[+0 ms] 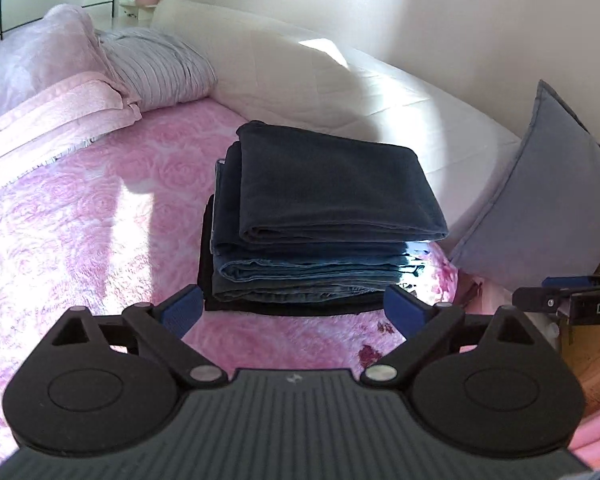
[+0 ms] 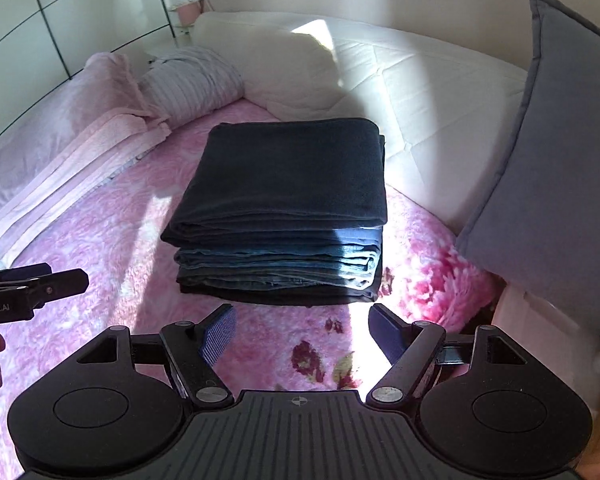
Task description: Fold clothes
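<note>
A stack of folded clothes (image 1: pixel 324 220) lies on the pink floral bedspread (image 1: pixel 80 240): a dark navy piece on top, blue jeans under it, a black piece at the bottom. It also shows in the right wrist view (image 2: pixel 284 208). My left gripper (image 1: pixel 296 312) is open and empty, just in front of the stack's near edge. My right gripper (image 2: pixel 304 332) is open and empty, also just short of the stack. The right gripper shows at the right edge of the left view (image 1: pixel 572 304), the left gripper at the left edge of the right view (image 2: pixel 32 288).
A grey-blue cushion (image 1: pixel 540 200) leans to the right of the stack. A white quilted mattress or pad (image 1: pixel 340 80) runs behind it along the wall. A striped pillow (image 1: pixel 160 68) and pink blankets (image 1: pixel 52 80) lie at the far left. The bedspread (image 2: pixel 100 220) stretches left of the stack.
</note>
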Demonstrator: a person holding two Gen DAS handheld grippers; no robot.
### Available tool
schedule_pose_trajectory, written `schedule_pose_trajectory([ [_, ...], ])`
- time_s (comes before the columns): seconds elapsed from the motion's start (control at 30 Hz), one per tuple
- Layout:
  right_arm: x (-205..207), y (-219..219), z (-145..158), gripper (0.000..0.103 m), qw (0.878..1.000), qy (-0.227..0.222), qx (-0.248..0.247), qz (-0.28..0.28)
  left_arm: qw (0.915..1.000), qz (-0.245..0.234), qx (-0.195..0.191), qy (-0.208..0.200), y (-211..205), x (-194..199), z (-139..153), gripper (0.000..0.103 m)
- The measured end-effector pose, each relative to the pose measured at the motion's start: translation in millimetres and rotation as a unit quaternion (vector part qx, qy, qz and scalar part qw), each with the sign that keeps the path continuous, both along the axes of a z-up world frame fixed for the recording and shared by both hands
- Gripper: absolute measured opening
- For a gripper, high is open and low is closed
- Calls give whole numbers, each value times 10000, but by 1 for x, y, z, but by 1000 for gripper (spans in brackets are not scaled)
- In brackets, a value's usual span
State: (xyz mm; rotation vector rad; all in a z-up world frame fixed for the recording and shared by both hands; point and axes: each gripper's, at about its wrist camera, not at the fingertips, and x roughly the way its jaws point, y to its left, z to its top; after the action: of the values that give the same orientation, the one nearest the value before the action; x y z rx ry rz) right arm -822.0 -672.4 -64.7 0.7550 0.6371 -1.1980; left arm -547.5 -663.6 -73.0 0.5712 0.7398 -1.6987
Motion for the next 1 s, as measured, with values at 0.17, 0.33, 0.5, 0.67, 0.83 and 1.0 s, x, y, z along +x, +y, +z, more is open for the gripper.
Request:
schedule_pose_trajectory([
  [0.17, -24, 2, -8, 76, 9998, 47, 68, 173, 9994, 236, 112, -206, 18, -32, -2, 95],
  [0.33, -45, 7, -15, 76, 9994, -6, 145, 317, 9965, 565, 292, -549, 32, -61, -5, 95],
  [0.5, -51, 16, -9, 76, 9991, -85, 103, 395, 9950, 660, 297, -684, 44, -74, 2, 96],
  [0.67, -45, 27, 2, 76, 9994, -128, 19, 316, 9949, 514, 236, -833, 47, -77, 13, 96],
  [0.83, -27, 38, 11, 76, 9991, -12, -64, 420, 9942, 393, 189, -988, 58, -78, 21, 96],
  [1.0, -14, 50, 15, 76, 9984, 127, -165, 530, 9933, 448, 284, -1029, 71, -77, 17, 96],
])
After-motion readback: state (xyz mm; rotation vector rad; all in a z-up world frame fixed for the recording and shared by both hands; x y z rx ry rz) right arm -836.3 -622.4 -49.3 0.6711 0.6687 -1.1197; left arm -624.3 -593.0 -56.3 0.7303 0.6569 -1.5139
